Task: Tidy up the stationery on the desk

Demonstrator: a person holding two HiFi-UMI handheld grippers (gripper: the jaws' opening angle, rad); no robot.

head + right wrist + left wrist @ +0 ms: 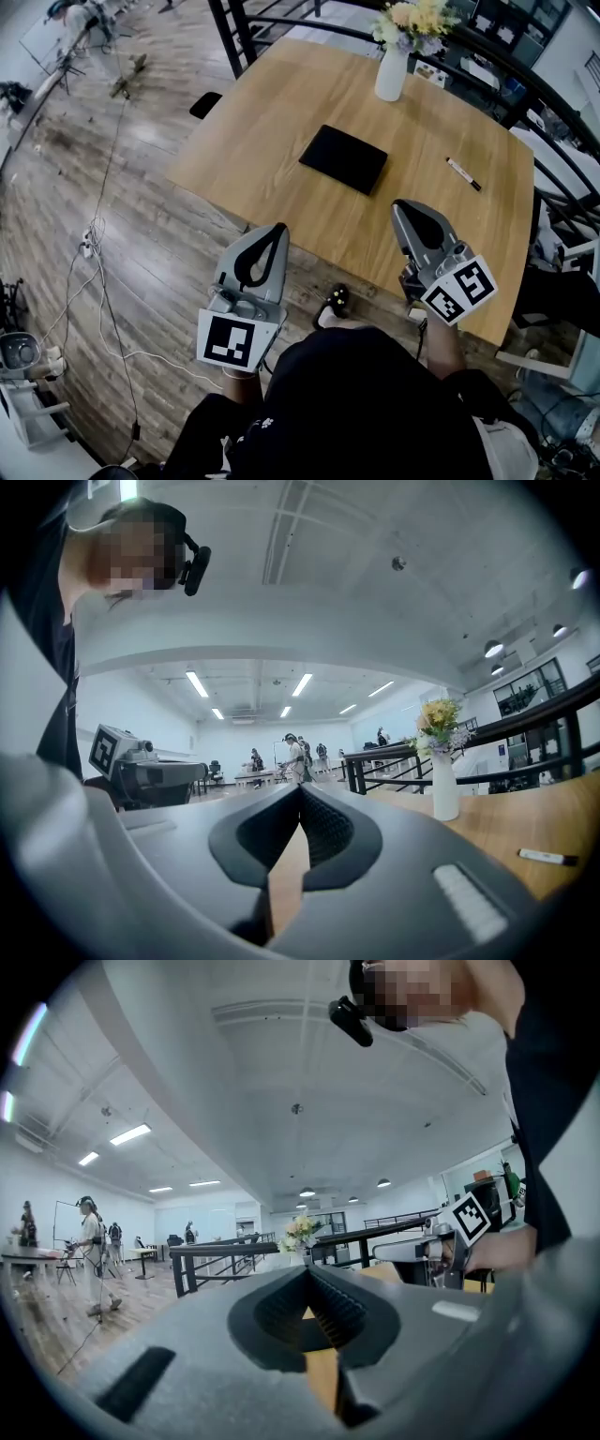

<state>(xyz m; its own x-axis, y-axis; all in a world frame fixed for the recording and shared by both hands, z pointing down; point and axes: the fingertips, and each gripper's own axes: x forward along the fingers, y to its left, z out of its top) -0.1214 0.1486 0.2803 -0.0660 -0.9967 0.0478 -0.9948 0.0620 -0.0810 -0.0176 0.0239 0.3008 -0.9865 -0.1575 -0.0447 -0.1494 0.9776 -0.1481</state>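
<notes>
Altogether the stationery on show counts two pieces: one black pad (pixel 343 157) and one pen (pixel 463 173). Both lie on a single wooden desk (pixel 281 103) with a warm, smooth, pale-brown grain and a square top.

The black pad is flat, matte and rectangular with rounded corners. It lies near the middle of the desk, turned at an angle to the edges; whether it is a notebook or a case I cannot tell. The pen is slim, with a white barrel and a dark end. It lies to the right of the pad, well apart from it, and also shows low at the right in the right gripper view (pixel 547 857).

One white vase (pixel 392 73), narrow and glossy, stands upright at the far side of the desk, holding one bunch of yellow and pale flowers (pixel 417 19).

Two grey grippers sit at the near side, each carrying one cube with black-and-white square markers. The left gripper (pixel 278 228) hangs over the plank floor (pixel 141 244), just off the desk's near edge. Its ribbed jaws are pressed together with nothing between them (pixel 307 1269). The right gripper (pixel 403 204) is above the desk's near edge. Its jaws also meet tip to tip and are empty (pixel 300 789).

A black metal railing (pixel 232 37) curves behind the desk, and a thin white cable (pixel 103 300) trails across the floor at the left.
</notes>
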